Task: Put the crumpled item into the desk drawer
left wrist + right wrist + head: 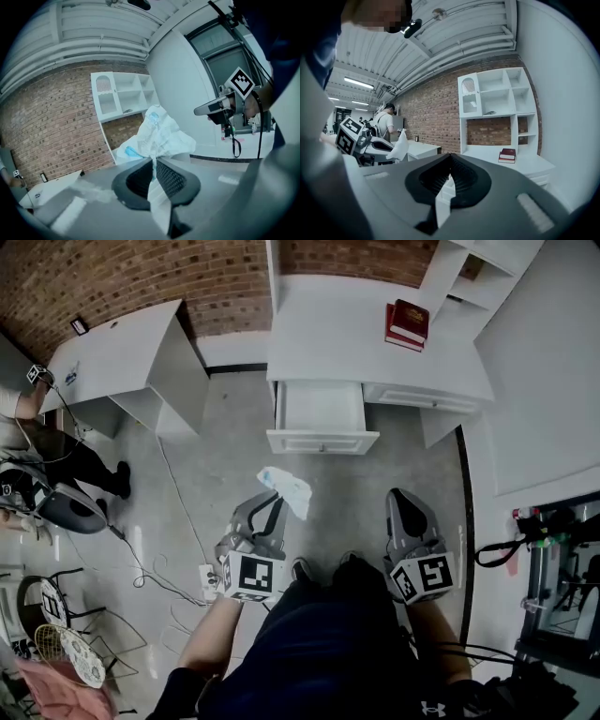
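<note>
Firmly pinched between the nearly closed jaws of the left gripper [153,161] is the crumpled item [158,136], a white wrapper with pale blue print. Most of it billows up past the jaw tips, and a strip of it hangs down through the gap behind them. The right gripper [449,157] has its jaws drawn together at the tips with nothing between them. In the head view both grippers are held out over the grey floor [375,474], left and right apart from each other, with the item poking forward from the left one toward the desk [356,334]. The drawer [323,442] of that white desk stands pulled open, its inside bare, and the item is in the air short of it, not over it. Two red books [407,322] lie stacked on the right part of the desktop, beside a white shelf unit [473,277] against the brick wall [141,273]. A second white desk [122,357] stands off to the left, cables [164,573] trail across the floor near it, and a person [56,451] is at the far left edge.
</note>
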